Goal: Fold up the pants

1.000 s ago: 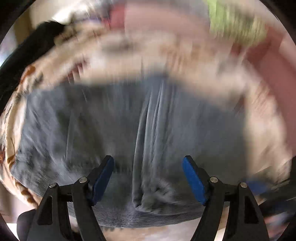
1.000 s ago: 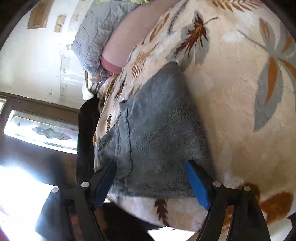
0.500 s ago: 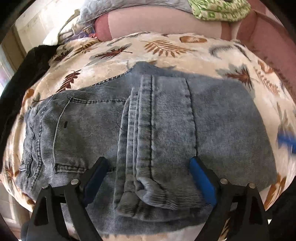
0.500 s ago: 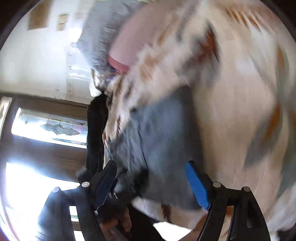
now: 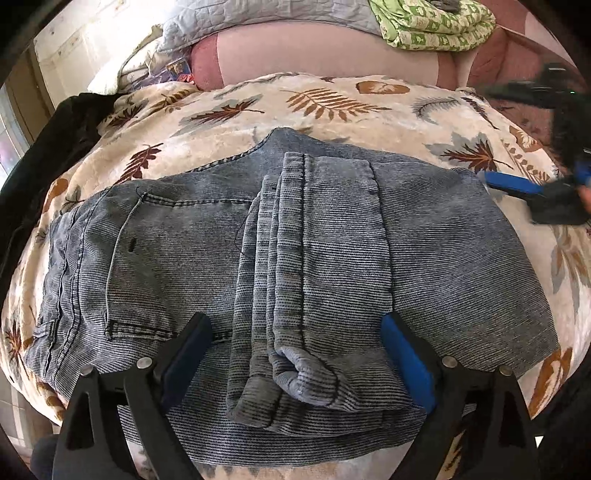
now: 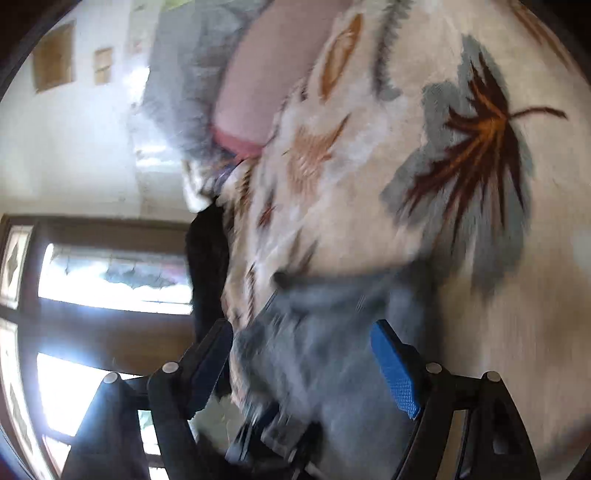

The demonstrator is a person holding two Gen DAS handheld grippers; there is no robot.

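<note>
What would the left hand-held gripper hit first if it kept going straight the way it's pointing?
Probably the folded-over trouser legs of the grey jeans, lying between the open left hand-held gripper fingers; depth is hard to judge.

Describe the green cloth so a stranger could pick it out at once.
Start at the bed under its cream leaf-print blanket. Look past the folded grey pants to the pink cushion behind. The green cloth lies bunched on top of it, the only lime, white-patterned fabric, beside a pale grey quilt.

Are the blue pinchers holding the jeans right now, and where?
No. The left gripper is open over the folded jeans, pads not pressing. The right gripper is open too, gripping nothing.
</note>
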